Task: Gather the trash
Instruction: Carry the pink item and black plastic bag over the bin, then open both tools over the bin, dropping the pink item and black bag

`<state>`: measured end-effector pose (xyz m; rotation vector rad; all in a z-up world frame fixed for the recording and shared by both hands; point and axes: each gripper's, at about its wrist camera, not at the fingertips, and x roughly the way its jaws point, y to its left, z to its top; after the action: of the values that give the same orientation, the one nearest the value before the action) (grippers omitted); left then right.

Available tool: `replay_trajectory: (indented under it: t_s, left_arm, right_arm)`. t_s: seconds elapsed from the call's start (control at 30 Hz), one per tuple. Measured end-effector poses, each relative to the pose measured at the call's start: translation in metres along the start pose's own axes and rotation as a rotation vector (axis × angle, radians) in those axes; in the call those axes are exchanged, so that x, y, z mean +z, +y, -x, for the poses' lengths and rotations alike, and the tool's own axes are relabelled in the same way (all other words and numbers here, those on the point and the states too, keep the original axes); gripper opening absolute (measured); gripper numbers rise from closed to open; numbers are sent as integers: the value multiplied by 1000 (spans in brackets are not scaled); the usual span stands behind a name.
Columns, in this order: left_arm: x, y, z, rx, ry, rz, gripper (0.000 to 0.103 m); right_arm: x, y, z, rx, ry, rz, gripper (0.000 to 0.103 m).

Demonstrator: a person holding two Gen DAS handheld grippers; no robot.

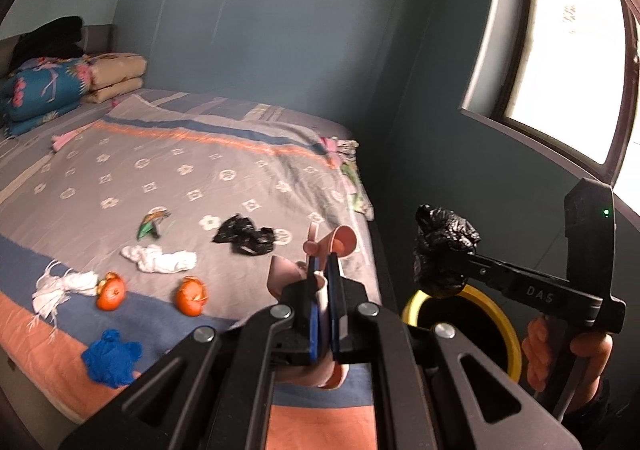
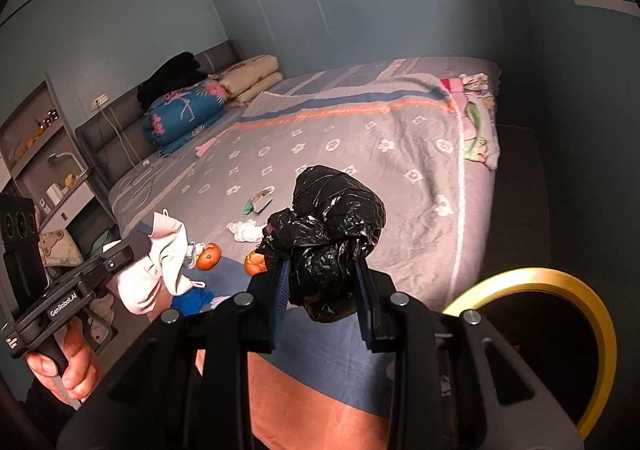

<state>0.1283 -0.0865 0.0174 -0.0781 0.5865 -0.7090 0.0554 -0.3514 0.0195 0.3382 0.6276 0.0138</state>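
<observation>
Clamped between the right gripper (image 2: 322, 282) pads, a crumpled black bag (image 2: 332, 234) hangs beside the yellow-rimmed bin (image 2: 596, 314), while the left gripper (image 1: 324, 306) pinches a pale mask (image 1: 340, 242); carrying seems underway, dropping into the bin next.

**Both grippers clamped, raised and tilted downward**

Left gripper (image 1: 323, 266): jaws pinched almost together on a thin pale mask (image 1: 340, 240), pointed forward and down, gripped from below by a hand (image 2: 66, 360) on the handle. Right gripper (image 2: 322, 270): jaws part-way apart, pressed against both sides of a crumpled black bag (image 2: 332, 226), likewise angled down, handle wrapped by the right hand (image 1: 560, 350)
</observation>
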Motion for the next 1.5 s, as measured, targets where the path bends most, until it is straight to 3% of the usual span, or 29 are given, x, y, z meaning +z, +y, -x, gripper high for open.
replay_trajectory:
  t_s: [0.67,1.07,1.27,1.5]
  left_arm:
    - [-8,-96,-40,-138,75,-119,4]
    - [-31,-149,-78,-212,179,-185,4]
    - [-41,-160,-103,-267,265,-142,4]
    - [-49,-174,-115,-287,287,-164,4]
  right_arm:
    - [-24,-76,76,-134,-111,-143,29]
    - [-41,-125,82,-182,-98,-229,29]
    - [-48,-145,82,-192,-95,-266,30]
    - [-53,-162,81,-201,-98,-299,31]
